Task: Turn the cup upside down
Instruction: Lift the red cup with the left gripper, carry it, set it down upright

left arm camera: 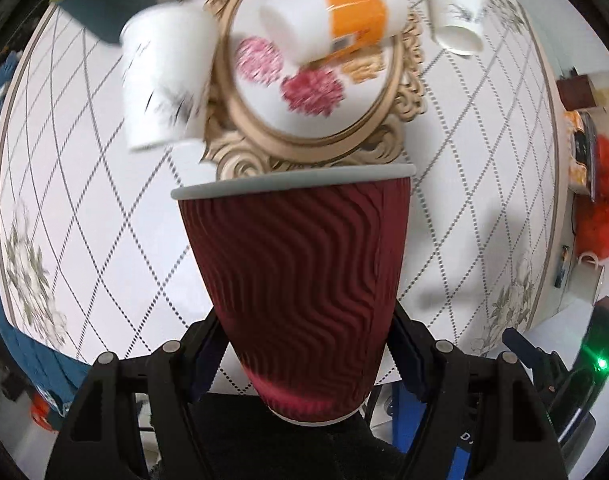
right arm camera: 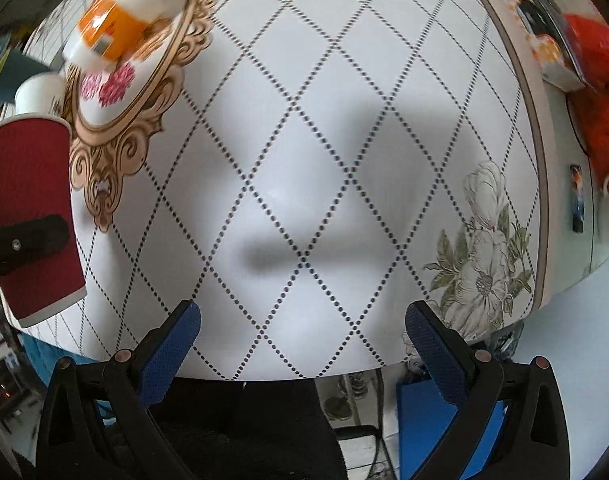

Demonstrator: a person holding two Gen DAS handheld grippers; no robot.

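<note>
A dark red ribbed paper cup (left arm camera: 300, 280) with a grey rim fills the middle of the left wrist view. My left gripper (left arm camera: 304, 360) is shut on its lower part, and the cup's mouth points away from the camera toward the table. The cup is held above the near table edge. In the right wrist view the red cup (right arm camera: 28, 200) shows at the far left with a black finger across it. My right gripper (right arm camera: 302, 340) is open and empty over the near table edge.
The round white table (right arm camera: 304, 140) has a diamond pattern and a gold-framed centre motif (left arm camera: 312, 92). An orange-and-white cup (left arm camera: 336, 16) lies on the motif. White cups stand at left (left arm camera: 164, 76) and far right (left arm camera: 458, 8). Clutter lies beyond the right edge (right arm camera: 592, 92).
</note>
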